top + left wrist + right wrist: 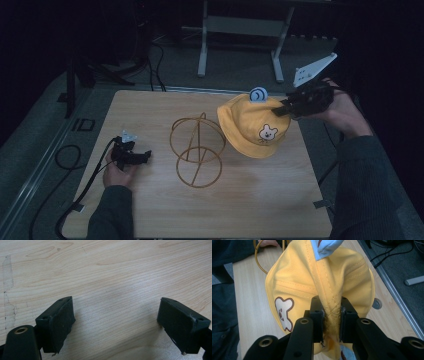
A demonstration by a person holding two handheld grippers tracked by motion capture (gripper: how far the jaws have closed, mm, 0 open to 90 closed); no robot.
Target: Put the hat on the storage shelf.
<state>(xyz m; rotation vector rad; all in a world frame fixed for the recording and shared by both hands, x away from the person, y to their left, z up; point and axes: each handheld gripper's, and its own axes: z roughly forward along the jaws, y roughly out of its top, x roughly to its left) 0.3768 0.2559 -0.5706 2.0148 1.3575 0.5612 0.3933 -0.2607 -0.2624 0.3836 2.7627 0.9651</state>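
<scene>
So, nearest the person, the left gripper (142, 156) is rested on the wooden table (250, 200) left of the wire stand (196, 150), jaws spread wide with nothing between them. Right of the stand and a bit farther back, the yellow hat (252, 125) is pinched by its crown in the right gripper (281, 107) and held lifted.

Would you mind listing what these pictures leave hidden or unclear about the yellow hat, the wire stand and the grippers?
- Yellow hat: its inside and far brim, high view, hidden by its own crown.
- Right gripper: pad faces, right gripper view, buried in the pinched fabric.
- Wire stand: cut off by the hat and the top edge, right gripper view.
- Left gripper: too small and dark in the high view.
</scene>
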